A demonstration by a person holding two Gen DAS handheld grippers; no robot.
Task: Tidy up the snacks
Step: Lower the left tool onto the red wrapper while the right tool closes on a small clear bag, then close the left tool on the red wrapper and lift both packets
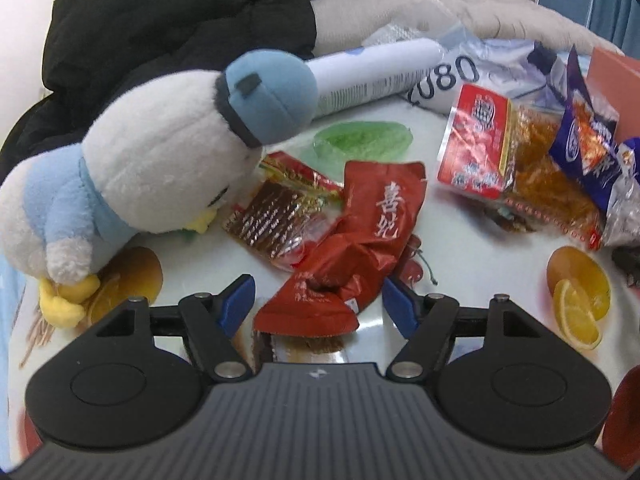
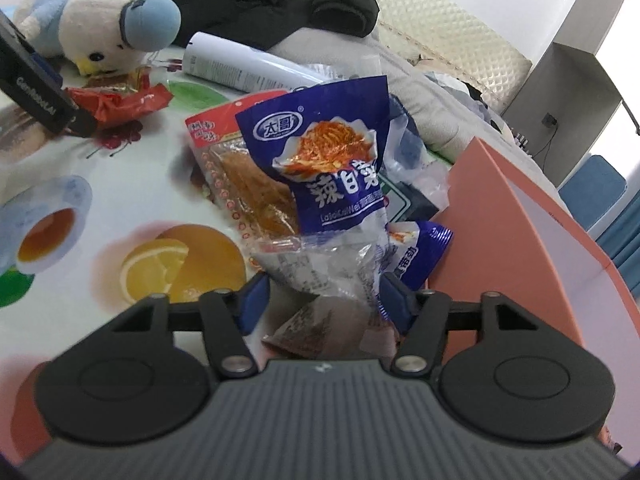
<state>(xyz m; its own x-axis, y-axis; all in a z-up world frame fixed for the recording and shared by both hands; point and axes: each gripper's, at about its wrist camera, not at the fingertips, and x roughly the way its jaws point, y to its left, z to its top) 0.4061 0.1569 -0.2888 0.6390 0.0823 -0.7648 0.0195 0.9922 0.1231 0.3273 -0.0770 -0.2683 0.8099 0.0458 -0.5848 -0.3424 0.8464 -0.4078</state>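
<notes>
My left gripper [image 1: 318, 300] is open, its blue pads on either side of the near end of a crumpled dark red snack packet [image 1: 360, 240] on the table. A clear packet of brown snack [image 1: 272, 220] lies just behind it. My right gripper [image 2: 322, 300] is open around the lower end of a blue and clear snack bag [image 2: 320, 172], which stands up between the fingers. A red and clear packet [image 2: 236, 168] lies behind that bag. The same two show at right in the left wrist view: blue bag [image 1: 588, 140], red packet [image 1: 476, 144].
A plush bird [image 1: 152, 168] leans over the table's left. A white tube [image 1: 376, 76] and a black jacket [image 1: 160, 28] lie behind. A pink box [image 2: 520, 240] stands open at the right. The tablecloth [image 1: 480, 248] has printed fruit.
</notes>
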